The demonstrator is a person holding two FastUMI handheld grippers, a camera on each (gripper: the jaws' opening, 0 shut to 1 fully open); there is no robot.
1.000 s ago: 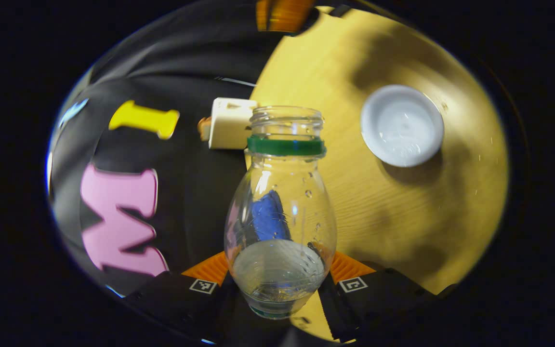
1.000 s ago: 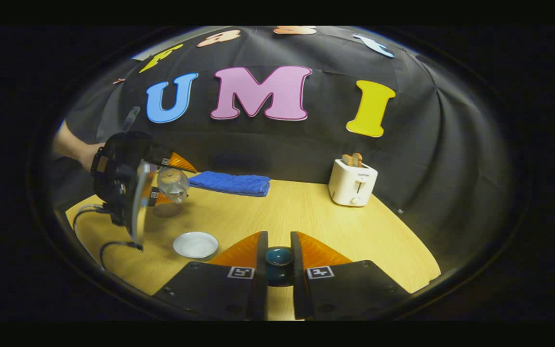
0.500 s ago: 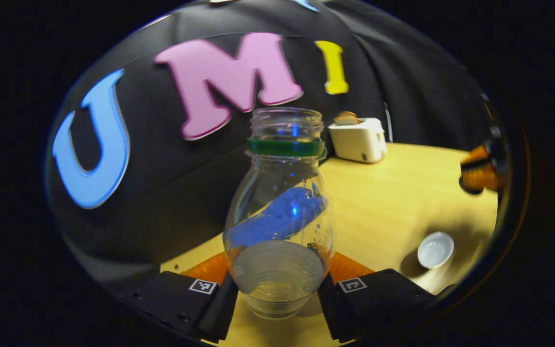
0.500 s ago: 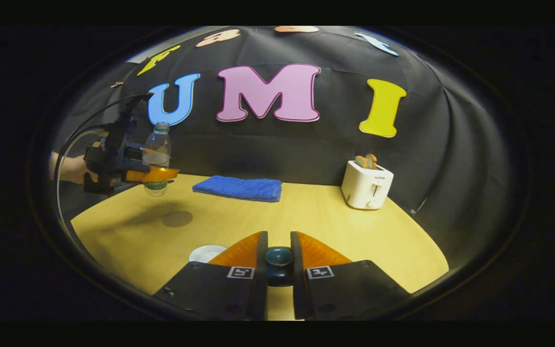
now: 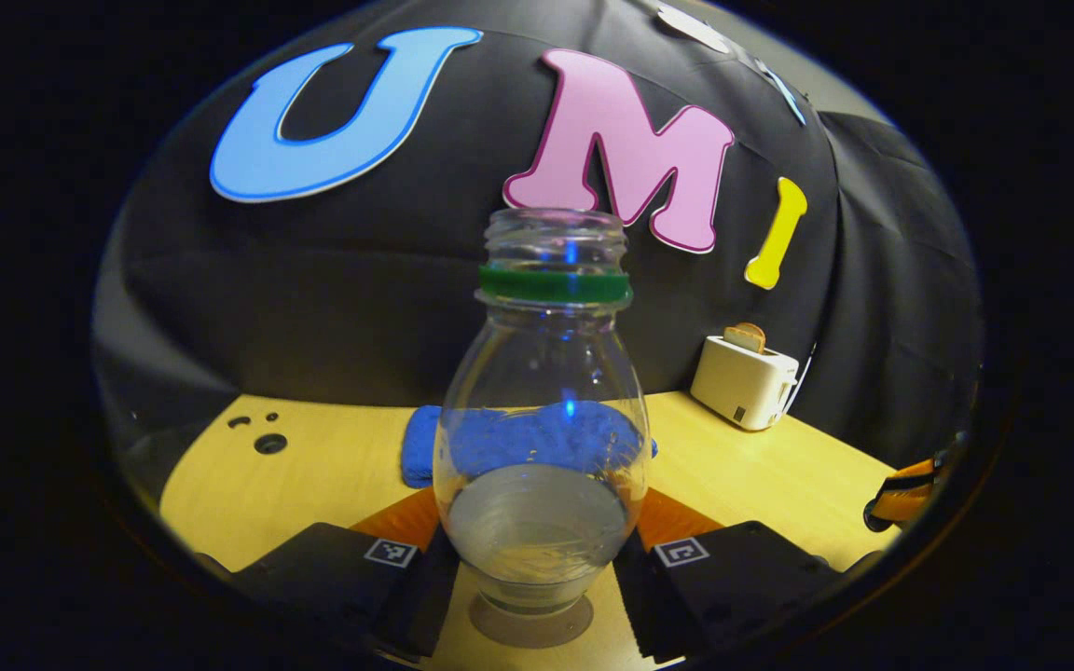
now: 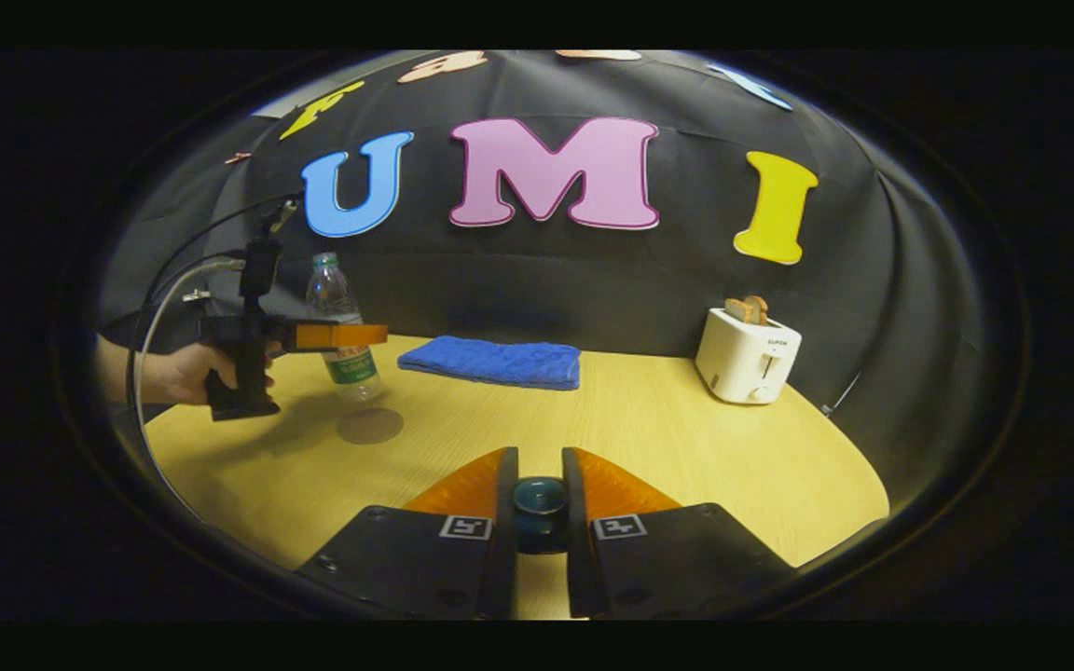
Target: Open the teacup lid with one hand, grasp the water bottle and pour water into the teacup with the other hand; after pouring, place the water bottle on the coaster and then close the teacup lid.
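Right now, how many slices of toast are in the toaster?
2 slices of toast, both standing up out of the white toaster at the table's far right in the right gripper view. Any further slices down inside would be hidden.

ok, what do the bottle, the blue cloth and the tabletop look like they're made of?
Water bottle: clear thin plastic, glossy; the cloth shows through it, and it has a green neck ring. It is gripped by the left gripper.
Blue cloth: folded fabric, probably terry towel; matte, nubby surface.
Table: light wood or wood-look laminate; faint straight grain, smooth low sheen. The pictures don't show which.
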